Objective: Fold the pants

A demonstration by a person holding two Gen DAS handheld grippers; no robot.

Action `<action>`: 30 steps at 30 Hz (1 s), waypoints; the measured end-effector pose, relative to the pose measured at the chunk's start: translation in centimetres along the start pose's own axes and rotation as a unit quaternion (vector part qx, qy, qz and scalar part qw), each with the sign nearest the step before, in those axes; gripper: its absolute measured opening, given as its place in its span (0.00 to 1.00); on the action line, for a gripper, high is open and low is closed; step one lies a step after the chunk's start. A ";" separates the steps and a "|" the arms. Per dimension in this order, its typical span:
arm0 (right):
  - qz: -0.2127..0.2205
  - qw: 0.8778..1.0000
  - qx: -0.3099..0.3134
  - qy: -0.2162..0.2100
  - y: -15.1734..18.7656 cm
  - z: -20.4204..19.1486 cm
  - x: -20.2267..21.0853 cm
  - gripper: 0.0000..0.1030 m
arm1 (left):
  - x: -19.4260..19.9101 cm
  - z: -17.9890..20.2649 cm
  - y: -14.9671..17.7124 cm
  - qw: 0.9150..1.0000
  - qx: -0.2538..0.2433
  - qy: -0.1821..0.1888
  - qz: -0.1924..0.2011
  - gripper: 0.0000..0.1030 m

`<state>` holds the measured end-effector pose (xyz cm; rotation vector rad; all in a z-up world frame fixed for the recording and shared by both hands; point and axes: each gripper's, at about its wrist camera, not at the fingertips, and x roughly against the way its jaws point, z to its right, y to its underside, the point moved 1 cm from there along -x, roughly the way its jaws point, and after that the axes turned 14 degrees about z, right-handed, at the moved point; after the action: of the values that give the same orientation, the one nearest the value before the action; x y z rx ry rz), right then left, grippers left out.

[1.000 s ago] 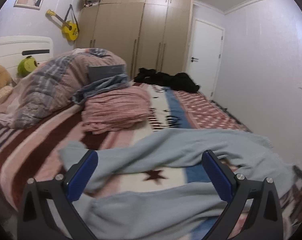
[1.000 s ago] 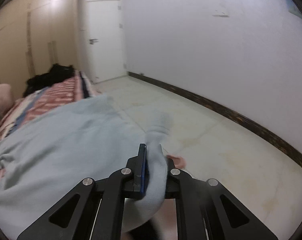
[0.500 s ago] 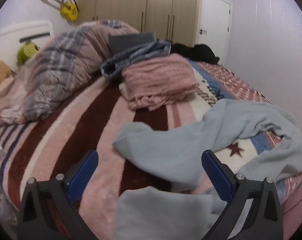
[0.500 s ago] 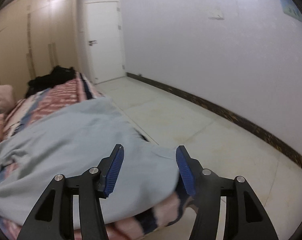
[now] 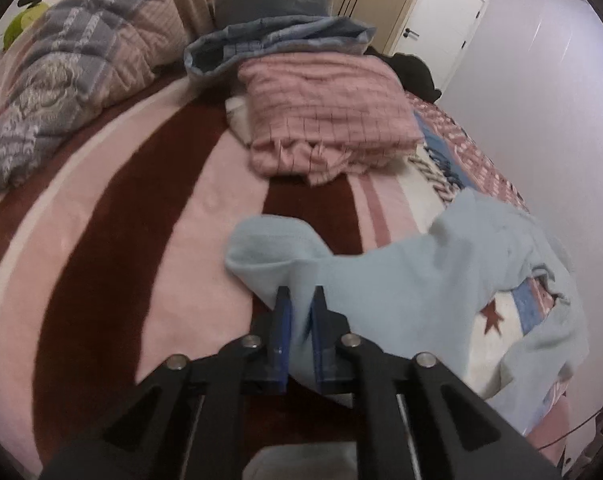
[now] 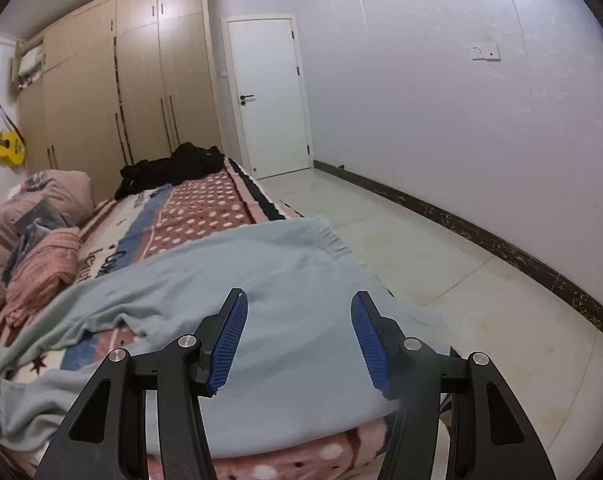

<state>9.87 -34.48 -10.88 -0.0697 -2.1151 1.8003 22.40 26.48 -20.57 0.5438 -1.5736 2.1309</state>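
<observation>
Light blue pants lie spread over the striped blanket on the bed. My left gripper is shut on the end of one pant leg near the bed's middle. In the right wrist view the pants drape over the bed's near right edge. My right gripper is open and empty just above the waist part.
A folded pink garment and a blue garment lie further up the bed beside a bunched duvet. Black clothes lie at the far end. The tiled floor, a door and a wardrobe are to the right.
My left gripper moved down to the pant leg and shut on it. My right gripper let go of the pants, opened and lifted back a little.
</observation>
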 end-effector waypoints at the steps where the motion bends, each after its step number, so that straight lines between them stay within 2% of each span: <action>1: 0.001 1.000 -0.004 -0.002 -0.2 -0.1 0.0 0.49 | 0.6 -0.1 -0.7 1.000 -0.006 -0.017 0.013 0.05; 3: 0.004 1.000 -0.008 -0.004 -0.3 -0.4 -0.1 0.49 | 2.2 -0.5 -2.5 0.996 -0.016 -0.069 0.048 0.05; 6: 0.006 1.000 -0.010 -0.006 -0.4 -0.8 -0.2 0.49 | 3.7 -1.6 -4.7 0.993 -0.013 -0.090 0.071 0.05; 8: 0.007 1.000 -0.011 -0.011 -0.4 -1.2 -0.2 0.49 | 3.8 -1.6 -5.8 0.990 -0.037 -0.110 0.083 0.05; 12: 0.008 1.000 -0.011 -0.024 -0.4 -2.0 -0.6 0.49 | 1.4 -1.2 -6.6 0.982 -0.096 -0.145 0.076 0.08; 14: 0.006 0.999 -0.012 -0.031 -0.2 -2.5 -0.8 0.49 | -0.2 -1.8 -6.9 0.983 -0.088 -0.145 0.065 0.08; 16: 0.004 0.999 -0.009 -0.036 -0.1 -2.7 -0.8 0.49 | -0.7 -3.1 -7.3 0.985 -0.061 -0.149 0.056 0.28; 17: 0.004 0.999 -0.007 -0.036 -0.1 -2.8 -0.8 0.49 | -0.6 -3.6 -7.3 0.985 -0.052 -0.153 0.059 0.53; 18: 0.005 0.999 -0.005 -0.036 0.0 -2.7 -0.7 0.49 | -0.2 -4.2 -7.4 0.984 -0.044 -0.156 0.069 0.66; 21: 0.005 0.999 0.001 -0.035 0.1 -2.8 -0.5 0.49 | 0.8 -6.1 -7.2 0.986 -0.021 -0.150 0.070 0.66; 24: 0.001 0.999 0.002 -0.042 0.2 -3.1 -0.6 0.49 | 0.8 -8.1 -6.4 0.983 -0.010 -0.175 0.050 0.65; 27: -0.002 0.999 0.002 -0.052 0.4 -3.8 -1.0 0.49 | 0.0 -8.9 -4.8 0.988 -0.013 -0.155 0.014 0.56; 30: -0.006 0.998 -0.002 -0.063 0.6 -4.4 -1.2 0.49 | -1.7 -7.9 -3.1 0.990 -0.040 -0.133 -0.026 0.54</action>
<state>12.19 -30.50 -11.20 0.0556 -2.1991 1.8389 25.12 34.64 -21.30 0.8607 -1.7541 2.0130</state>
